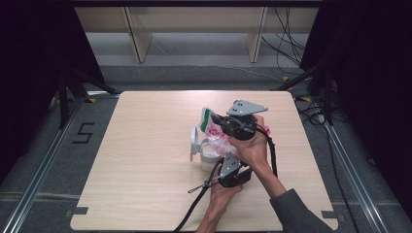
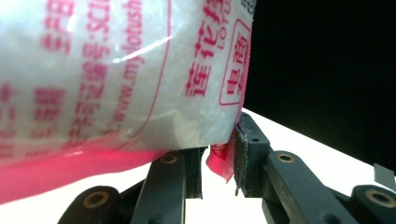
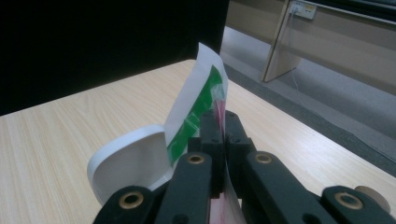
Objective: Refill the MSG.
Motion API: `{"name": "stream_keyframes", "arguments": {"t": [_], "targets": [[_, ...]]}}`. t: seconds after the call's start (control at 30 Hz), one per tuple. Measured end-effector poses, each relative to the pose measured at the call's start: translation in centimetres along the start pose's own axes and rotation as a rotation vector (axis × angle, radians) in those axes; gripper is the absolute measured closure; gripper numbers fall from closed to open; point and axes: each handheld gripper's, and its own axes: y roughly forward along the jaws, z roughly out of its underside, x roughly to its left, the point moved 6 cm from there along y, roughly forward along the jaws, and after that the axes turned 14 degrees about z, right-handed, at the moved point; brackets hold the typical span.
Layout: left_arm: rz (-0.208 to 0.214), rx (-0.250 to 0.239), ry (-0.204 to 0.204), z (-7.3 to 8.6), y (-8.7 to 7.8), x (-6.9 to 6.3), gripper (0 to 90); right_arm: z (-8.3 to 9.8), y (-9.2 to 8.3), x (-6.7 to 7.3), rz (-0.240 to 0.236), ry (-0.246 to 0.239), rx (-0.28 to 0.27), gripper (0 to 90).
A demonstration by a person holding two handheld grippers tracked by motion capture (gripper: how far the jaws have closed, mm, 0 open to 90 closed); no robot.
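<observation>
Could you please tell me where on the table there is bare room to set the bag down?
The table is bare all along its left half, from the white container out to the left edge, and along the far edge beyond the bag. It is crowded right of centre, where the left gripper and right gripper hold the bag.

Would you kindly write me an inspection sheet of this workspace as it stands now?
Surface: light wood table, bare around the work.
Job's things: plastic bag with pink print and a green-and-white top edge, held over a white container with its lid standing open.
Clutter: nothing seen.
Grippers: right tool shut on the bag's top edge; left tool pinches its lower corner.
Cables: one trails from each tool; more lie on the floor.
Surroundings: dark curtains, grey floor, wooden shelving behind.
</observation>
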Motion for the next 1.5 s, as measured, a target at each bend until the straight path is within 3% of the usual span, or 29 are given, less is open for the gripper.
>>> {"name": "stream_keyframes", "arguments": {"t": [0.13, 0.17, 0.43, 0.47, 0.6, 0.8, 0.83, 0.9, 1.0, 1.07, 1.13, 1.27, 1.47, 1.5], "targets": [[-0.003, 0.051, 0.017, 0.4, -0.3, 0.3, 74.6, 0.1, -0.3, -0.3, -0.006, 0.029, -0.009, 90.0], [-0.010, 0.017, -0.013, 0.3, -0.2, 0.1, 74.6, 0.1, -0.4, -0.3, -0.003, 0.035, -0.011, 90.0], [-0.013, 0.050, -0.002, 0.5, -0.5, 0.2, 74.3, 0.1, -1.3, -0.8, -0.019, 0.061, -0.059, 90.0], [-0.064, 0.074, 0.053, 0.4, -1.0, 0.8, 74.0, 0.3, -1.5, -0.9, -0.034, 0.071, -0.051, 90.0], [-0.068, 0.061, 0.035, 0.4, -1.0, 0.8, 73.5, 0.5, -2.1, -1.1, -0.026, 0.100, -0.055, 90.0], [-0.064, 0.078, 0.041, 0.3, -1.5, 0.7, 72.0, 0.7, -3.0, -1.8, -0.035, 0.137, -0.095, 90.0], [-0.061, 0.085, 0.043, 0.4, -1.6, 0.7, 72.0, 0.7, -3.1, -2.0, -0.032, 0.126, -0.119, 90.0], [-0.071, 0.097, 0.039, 0.5, -1.6, 0.6, 71.9, 1.0, -3.6, -2.0, -0.038, 0.165, -0.118, 90.0], [-0.066, 0.102, 0.039, 0.6, -1.5, 0.5, 71.7, 1.3, -4.2, -2.3, -0.038, 0.159, -0.142, 90.0], [-0.046, 0.099, 0.041, 0.7, -1.3, 0.5, 71.7, 1.4, -4.4, -2.4, -0.033, 0.170, -0.137, 90.0], [-0.062, 0.112, 0.040, 0.7, -1.3, 0.5, 71.7, 1.6, -4.7, -2.6, -0.031, 0.182, -0.144, 90.0], [-0.037, 0.116, 0.029, 0.9, -1.2, 0.4, 71.4, 1.9, -4.9, -3.1, -0.021, 0.180, -0.144, 90.0], [-0.039, 0.134, 0.014, 1.2, -1.1, 0.4, 68.7, 2.5, -5.4, -3.6, -0.027, 0.187, -0.146, 90.0], [-0.026, 0.128, 0.018, 1.2, -1.0, 0.3, 67.7, 2.6, -5.6, -3.6, -0.023, 0.209, -0.145, 90.0]]}}
